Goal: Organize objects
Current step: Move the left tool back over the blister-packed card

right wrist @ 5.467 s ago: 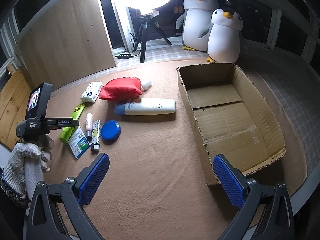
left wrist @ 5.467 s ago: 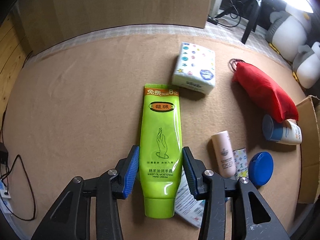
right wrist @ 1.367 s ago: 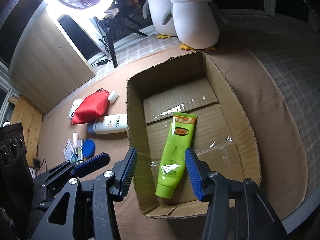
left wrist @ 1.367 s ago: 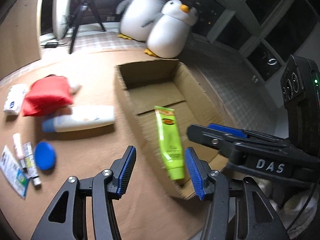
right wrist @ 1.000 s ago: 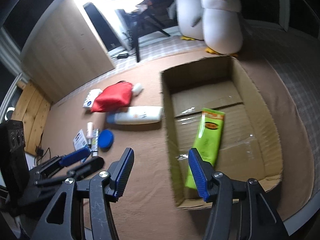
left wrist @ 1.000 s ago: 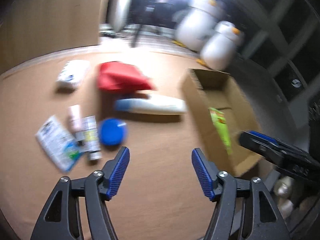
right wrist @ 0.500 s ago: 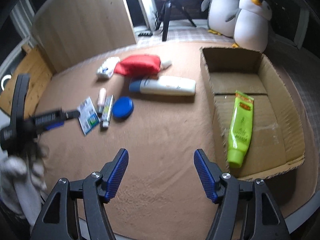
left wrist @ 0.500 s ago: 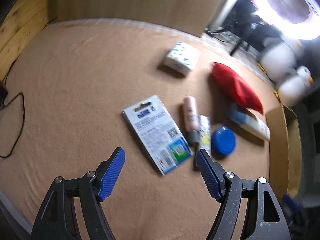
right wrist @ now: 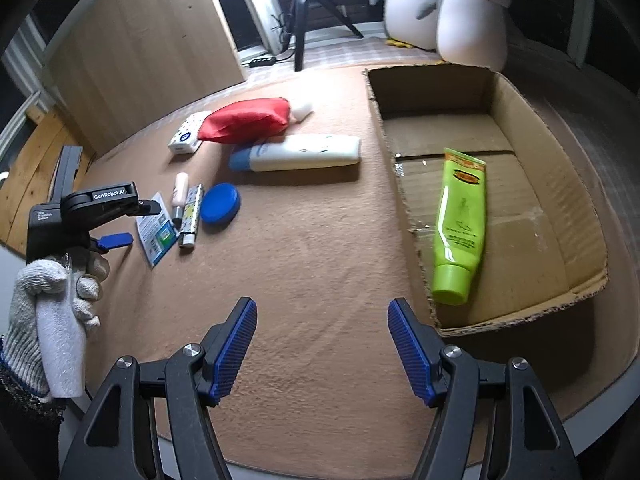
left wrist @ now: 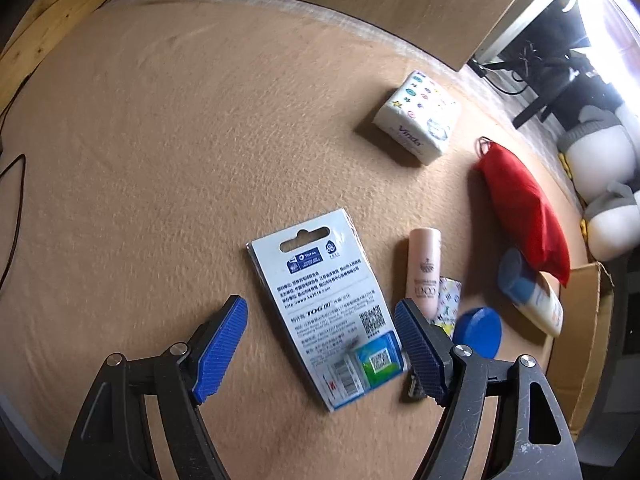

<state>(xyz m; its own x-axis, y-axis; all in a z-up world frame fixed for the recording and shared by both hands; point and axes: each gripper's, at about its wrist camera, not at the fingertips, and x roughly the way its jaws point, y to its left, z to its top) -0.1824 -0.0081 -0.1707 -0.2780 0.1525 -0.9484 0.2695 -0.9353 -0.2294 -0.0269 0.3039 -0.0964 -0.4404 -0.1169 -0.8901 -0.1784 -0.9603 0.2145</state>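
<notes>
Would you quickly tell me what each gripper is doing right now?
Left gripper: open, empty, over the blue-and-white card.
Right gripper: open, empty.

Bare tan carpet [left wrist: 160, 152] left of flat white blister card [left wrist: 326, 300]; right side crowded: pink tube [left wrist: 424, 268], blue round lid [left wrist: 478, 332].

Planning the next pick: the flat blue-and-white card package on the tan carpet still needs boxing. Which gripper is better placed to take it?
Left. The left gripper hangs open directly over the flat blue-and-white card package, jaws either side. The right gripper is open over bare carpet near the cardboard box.
</notes>
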